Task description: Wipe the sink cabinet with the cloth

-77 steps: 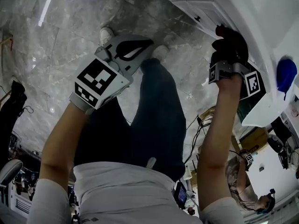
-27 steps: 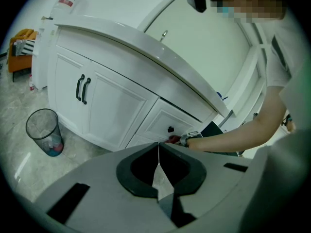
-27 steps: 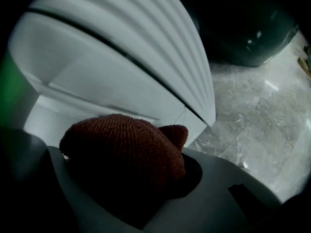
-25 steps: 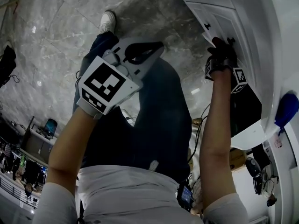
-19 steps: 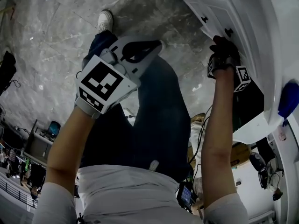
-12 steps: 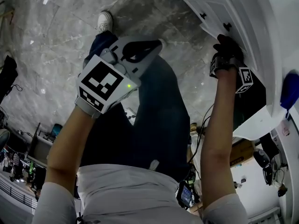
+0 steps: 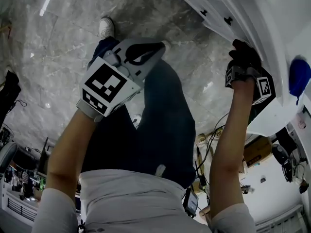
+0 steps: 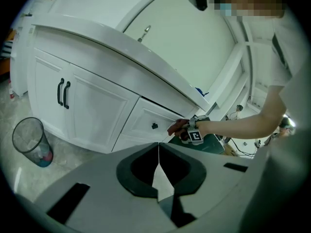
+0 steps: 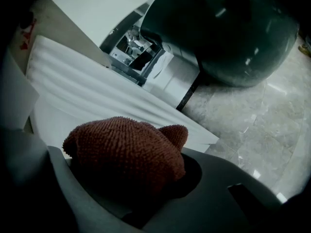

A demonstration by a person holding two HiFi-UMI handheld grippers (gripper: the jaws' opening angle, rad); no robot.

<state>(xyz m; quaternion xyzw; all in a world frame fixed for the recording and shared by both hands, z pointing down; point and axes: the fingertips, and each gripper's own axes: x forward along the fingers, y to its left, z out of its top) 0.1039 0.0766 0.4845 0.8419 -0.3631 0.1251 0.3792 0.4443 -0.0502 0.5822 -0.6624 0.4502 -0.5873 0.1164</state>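
Clothing and rig
White short-sleeved shirt (image 7: pixel 131 198), dark trousers (image 7: pixel 165 125), white shoe (image 7: pixel 107 27); grey left gripper (image 7: pixel 161 45), black-and-white marker cube (image 7: pixel 104 86).

The nubbly rust-brown cloth (image 9: pixel 124 154) is showing against the white panelled sink cabinet (image 8: pixel 97 115), whose small handles (image 8: pixel 63 92) are showing black; the grey marble floor (image 7: pixel 58 47) is showing pale veins.

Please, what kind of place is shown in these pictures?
Probably a bathroom or a kitchen corner, though I cannot tell which. A long white sink cabinet with black door handles has a tap on its top, the floor is grey marble tile, and a wire waste bin stands beside the cabinet.
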